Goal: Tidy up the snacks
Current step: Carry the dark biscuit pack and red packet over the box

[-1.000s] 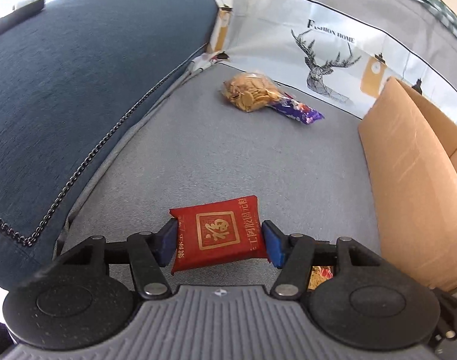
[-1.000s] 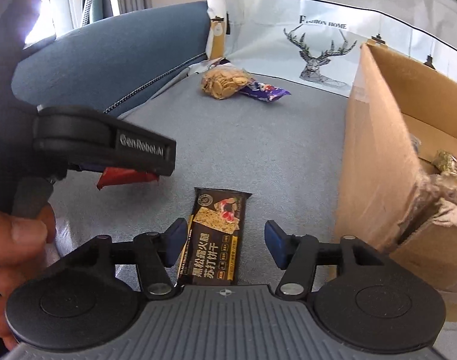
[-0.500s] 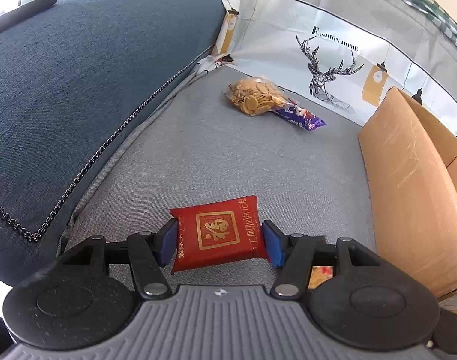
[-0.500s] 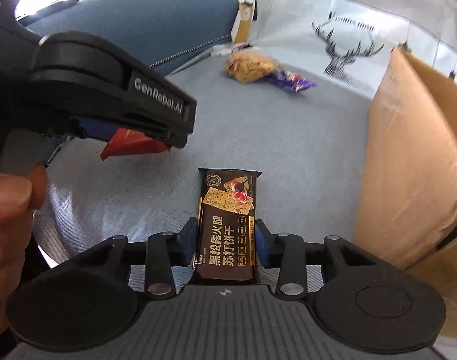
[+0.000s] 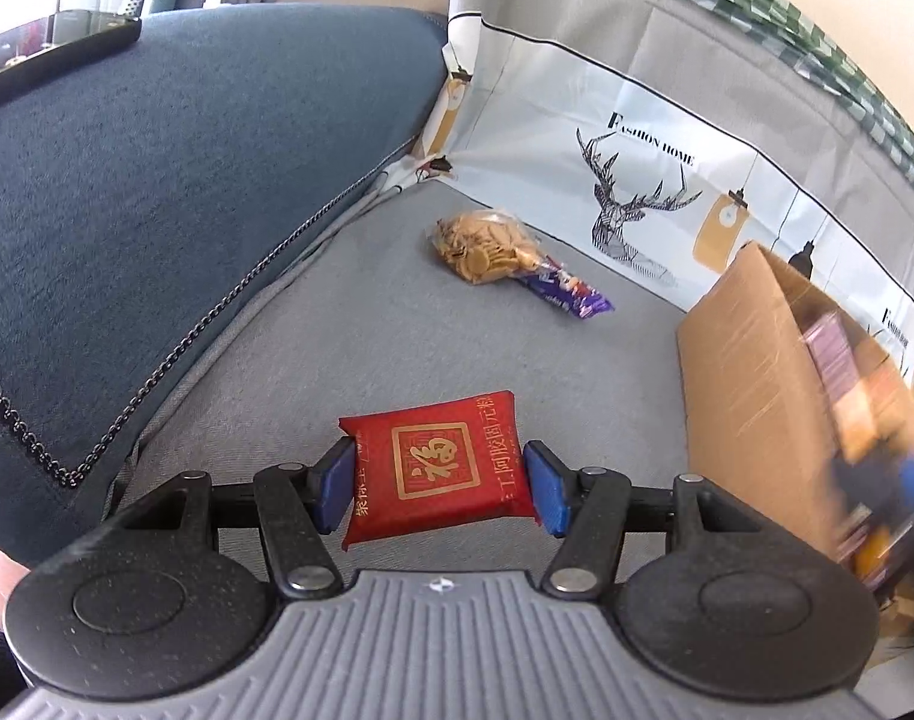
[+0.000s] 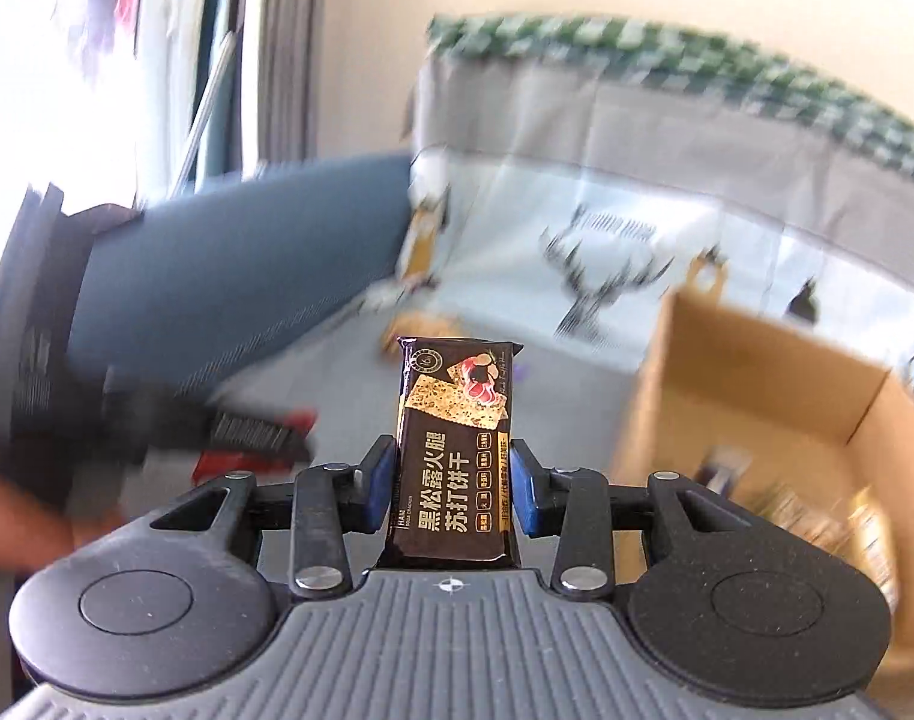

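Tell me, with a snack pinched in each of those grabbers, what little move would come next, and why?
Probably the right gripper carries its dark cracker packet across to the open cardboard box and lets go. The packet is already clamped and off the sofa, and the box already holds other snacks. The left gripper holds the red packet low.

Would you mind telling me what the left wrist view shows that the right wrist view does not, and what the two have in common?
Only the left wrist view shows the left gripper clamping the red packet, the purple wrapper lying beside the bag of round crackers, and the chain trim on the blue cushion. Only the right wrist view shows the right gripper clamping the dark cracker bar and the snacks inside the cardboard box. Both show the grey seat, the deer-print cover, the cushion and the box.
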`<state>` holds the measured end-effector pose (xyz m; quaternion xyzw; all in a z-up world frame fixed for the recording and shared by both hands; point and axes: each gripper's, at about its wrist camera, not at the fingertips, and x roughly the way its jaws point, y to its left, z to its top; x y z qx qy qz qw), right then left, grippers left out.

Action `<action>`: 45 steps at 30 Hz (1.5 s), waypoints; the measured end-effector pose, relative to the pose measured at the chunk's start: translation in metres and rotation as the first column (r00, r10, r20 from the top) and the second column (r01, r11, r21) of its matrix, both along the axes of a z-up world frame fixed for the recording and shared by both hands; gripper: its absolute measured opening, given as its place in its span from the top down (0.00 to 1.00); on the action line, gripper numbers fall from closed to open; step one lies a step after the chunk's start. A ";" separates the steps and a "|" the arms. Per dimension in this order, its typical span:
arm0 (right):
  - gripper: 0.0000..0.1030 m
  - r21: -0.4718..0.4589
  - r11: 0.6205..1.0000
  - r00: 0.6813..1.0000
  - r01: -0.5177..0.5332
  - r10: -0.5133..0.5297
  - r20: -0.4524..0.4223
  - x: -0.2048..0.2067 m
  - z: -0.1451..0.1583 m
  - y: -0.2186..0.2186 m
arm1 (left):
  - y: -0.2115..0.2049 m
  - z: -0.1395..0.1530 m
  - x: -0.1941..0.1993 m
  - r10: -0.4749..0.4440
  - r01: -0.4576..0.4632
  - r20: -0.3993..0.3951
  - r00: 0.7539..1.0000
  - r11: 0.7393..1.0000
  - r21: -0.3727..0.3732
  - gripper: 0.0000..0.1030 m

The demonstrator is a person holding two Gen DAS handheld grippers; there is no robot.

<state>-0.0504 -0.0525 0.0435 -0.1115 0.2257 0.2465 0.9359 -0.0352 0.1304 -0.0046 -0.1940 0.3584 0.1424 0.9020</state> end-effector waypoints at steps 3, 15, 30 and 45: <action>0.60 0.039 0.999 0.997 0.025 -0.027 0.066 0.012 0.034 -0.024 | -0.008 0.006 0.003 -0.008 0.008 0.000 1.000 1.000 -0.003 0.38; 0.60 0.187 0.940 0.953 0.286 -0.300 0.050 0.076 0.049 -0.132 | -0.061 0.039 0.011 -0.129 0.125 0.088 0.988 0.991 0.051 0.38; 0.60 0.200 0.916 0.928 0.347 -0.366 0.068 0.075 0.051 -0.180 | -0.162 0.123 0.086 -0.387 0.346 0.278 0.879 0.920 0.187 0.38; 0.60 0.147 0.877 0.878 0.458 -0.472 0.080 0.084 0.044 -0.216 | -0.186 0.078 0.145 -0.446 0.434 0.238 0.863 0.895 0.103 0.38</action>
